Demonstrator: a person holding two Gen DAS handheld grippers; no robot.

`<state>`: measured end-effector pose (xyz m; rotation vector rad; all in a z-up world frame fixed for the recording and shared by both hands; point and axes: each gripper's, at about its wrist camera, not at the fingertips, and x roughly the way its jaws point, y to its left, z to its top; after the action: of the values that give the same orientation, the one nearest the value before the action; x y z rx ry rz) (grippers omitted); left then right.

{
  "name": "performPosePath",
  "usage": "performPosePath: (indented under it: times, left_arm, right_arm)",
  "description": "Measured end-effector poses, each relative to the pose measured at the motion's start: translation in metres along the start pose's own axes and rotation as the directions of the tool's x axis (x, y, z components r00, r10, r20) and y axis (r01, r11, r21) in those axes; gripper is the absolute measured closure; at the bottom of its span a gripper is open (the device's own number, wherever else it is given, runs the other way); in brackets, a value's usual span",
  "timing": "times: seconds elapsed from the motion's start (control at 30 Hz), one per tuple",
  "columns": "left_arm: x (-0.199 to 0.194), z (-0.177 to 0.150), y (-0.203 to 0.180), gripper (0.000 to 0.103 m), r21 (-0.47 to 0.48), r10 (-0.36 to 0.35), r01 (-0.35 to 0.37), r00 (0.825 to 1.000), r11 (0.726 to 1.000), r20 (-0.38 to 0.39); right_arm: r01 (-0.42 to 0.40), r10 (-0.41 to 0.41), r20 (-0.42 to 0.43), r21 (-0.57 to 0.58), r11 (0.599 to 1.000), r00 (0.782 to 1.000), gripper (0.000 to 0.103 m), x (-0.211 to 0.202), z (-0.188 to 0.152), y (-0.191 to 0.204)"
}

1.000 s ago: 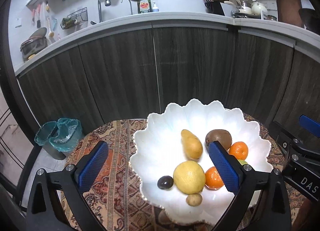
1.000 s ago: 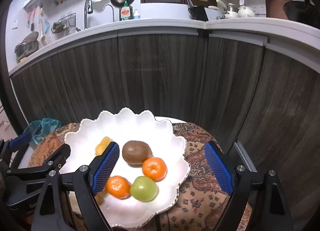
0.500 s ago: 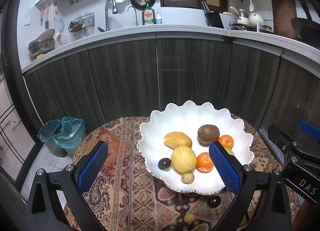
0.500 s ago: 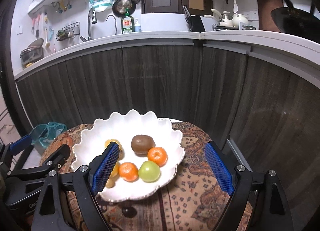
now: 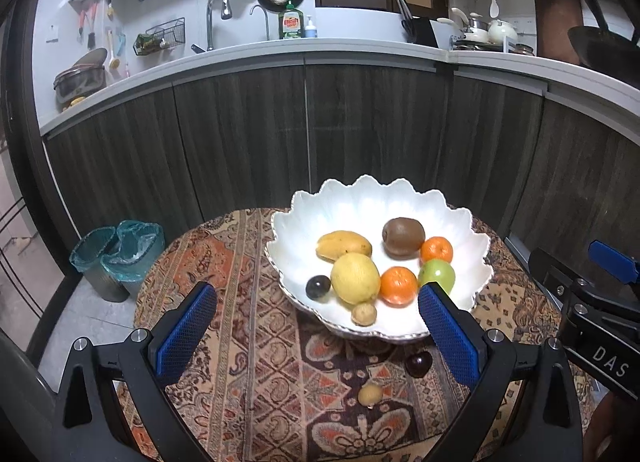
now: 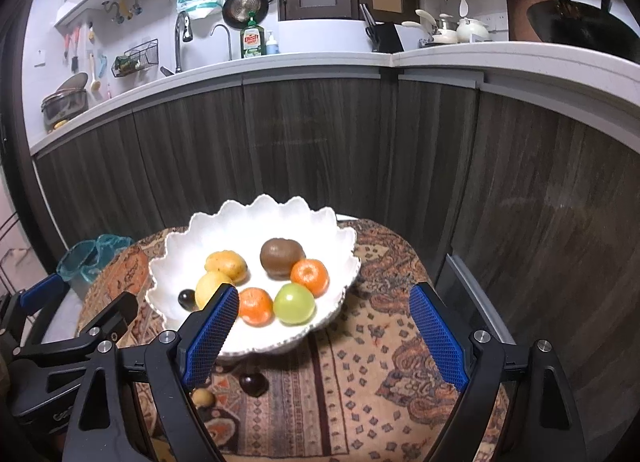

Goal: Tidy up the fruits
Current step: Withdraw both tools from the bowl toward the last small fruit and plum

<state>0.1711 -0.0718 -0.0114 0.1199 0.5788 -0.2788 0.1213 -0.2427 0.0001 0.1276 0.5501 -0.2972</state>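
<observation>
Bowl (image 5: 476, 246) of fruit ahead, beyond open left gripper (image 5: 316, 326).

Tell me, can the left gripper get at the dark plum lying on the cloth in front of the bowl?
Probably yes. The left gripper is open and empty, and the plum lies bare on the cloth just inside its right finger, clear of the bowl, with only a small yellow fruit nearby.

A white scalloped bowl (image 5: 460, 221) holds a mango (image 5: 344, 245), kiwi (image 5: 403, 233), lemon (image 5: 355, 278), two tangerines (image 5: 398, 286), a green apple (image 5: 437, 274), a dark plum (image 5: 318, 287) and a small tan fruit (image 5: 364, 314). Just before the bowl, on the cloth, lie another dark plum (image 5: 418, 364) and a small yellow fruit (image 5: 369, 394).
</observation>
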Motion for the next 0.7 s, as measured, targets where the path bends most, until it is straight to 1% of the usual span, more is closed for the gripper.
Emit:
performPosePath:
  times: [0.5, 0.7]
  left_arm:
    - [0.018, -0.036, -0.008, 0.002, 0.013, -0.013, 0.015, 0.996, 1.000, -0.084]
    - [0.029, -0.049, -0.011, 0.008, 0.013, -0.031, 0.033, 0.991, 0.999, -0.133]
  right_arm:
    - [0.026, -0.026, -0.075, 0.003, 1.000, 0.997, 0.015, 0.013, -0.038, -0.009]
    - [0.032, -0.031, -0.110, 0.011, 0.999, 0.993, 0.015, 0.023, -0.050, -0.013]
